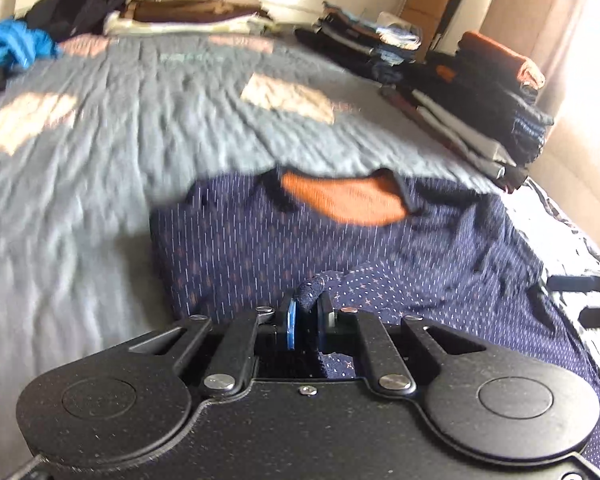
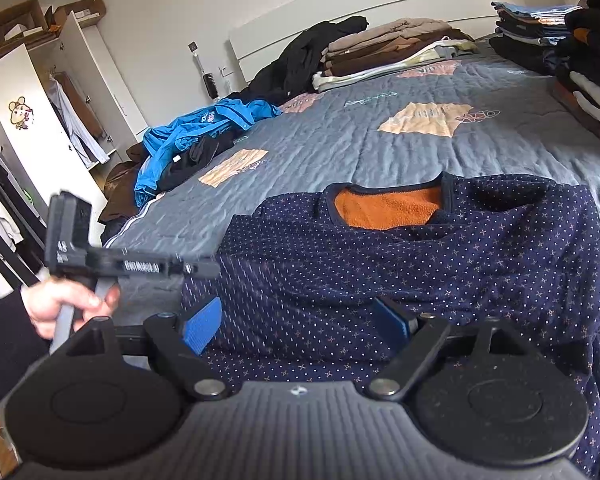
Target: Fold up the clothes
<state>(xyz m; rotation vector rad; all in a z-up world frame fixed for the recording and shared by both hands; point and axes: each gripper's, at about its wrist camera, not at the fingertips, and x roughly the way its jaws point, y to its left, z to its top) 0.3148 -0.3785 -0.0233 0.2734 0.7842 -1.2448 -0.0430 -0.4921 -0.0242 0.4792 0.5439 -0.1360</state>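
Note:
A navy dotted top (image 2: pixel 420 264) with an orange fleece lining (image 2: pixel 384 208) at the neck lies on the grey quilt (image 2: pixel 380 148), neck away from me. In the left wrist view my left gripper (image 1: pixel 306 308) is shut on a raised fold of the top (image 1: pixel 260 248) near its lower edge, with cloth bunched between the blue pads. My right gripper (image 2: pixel 300 322) stands open over the near hem, its blue pads wide apart and the fabric lying loose between them. A person's hand (image 2: pixel 60 308) holds the left tool at the bed's left side.
Stacks of folded clothes (image 2: pixel 588 80) line the right side of the bed. A folded beige and brown pile (image 2: pixel 392 48) and a black garment lie by the headboard. A crumpled blue jacket (image 2: pixel 204 132) lies at the left edge. An open wardrobe (image 2: pixel 28 120) stands beyond.

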